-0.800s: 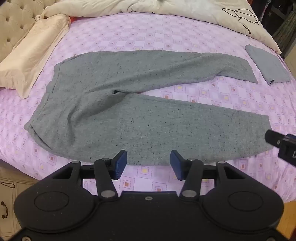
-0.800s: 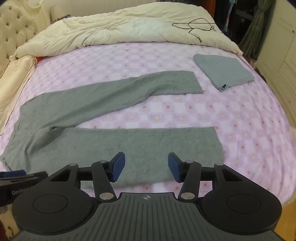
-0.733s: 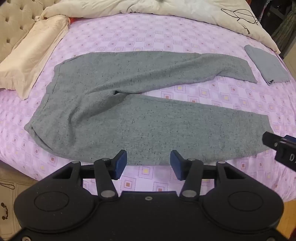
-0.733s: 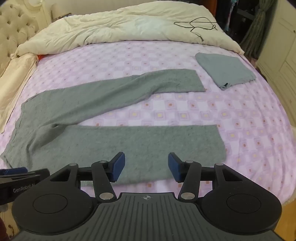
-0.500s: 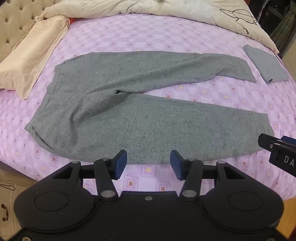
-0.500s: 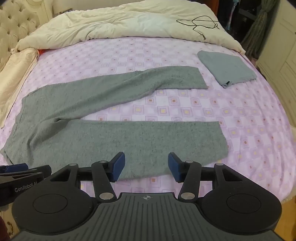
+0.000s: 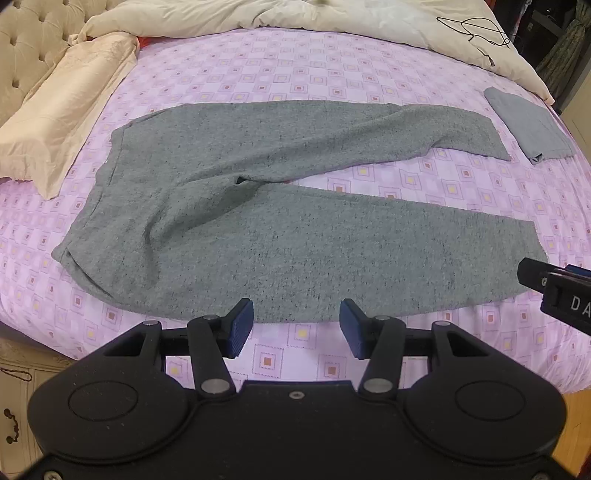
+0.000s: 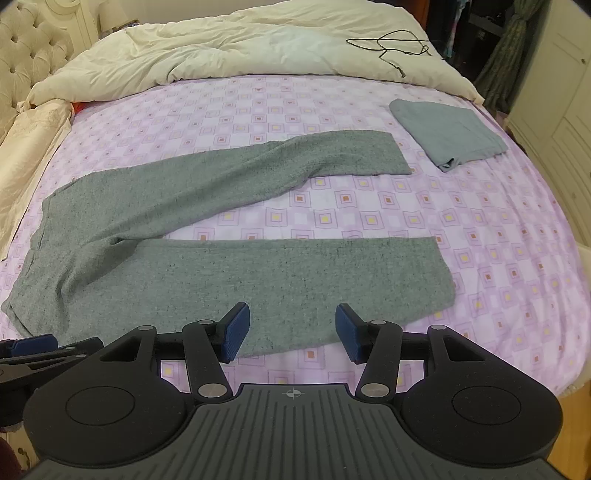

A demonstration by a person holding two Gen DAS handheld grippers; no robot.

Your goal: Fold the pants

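Flat, speckled grey knit pants (image 7: 280, 229) sprawl V-shaped across patterned sheet (image 7: 295, 74).

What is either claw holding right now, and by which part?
Nothing. The left claw and right claw both hang open above the near leg of the pants, which lie flat on the bed.

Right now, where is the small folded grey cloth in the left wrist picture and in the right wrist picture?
Left wrist view: the small folded grey cloth lies at the upper right, just past the hem of the far leg of the pants.
Right wrist view: the cloth lies upper right of centre, again beyond that hem.
Shared landmark: the black cable on the cream duvet.
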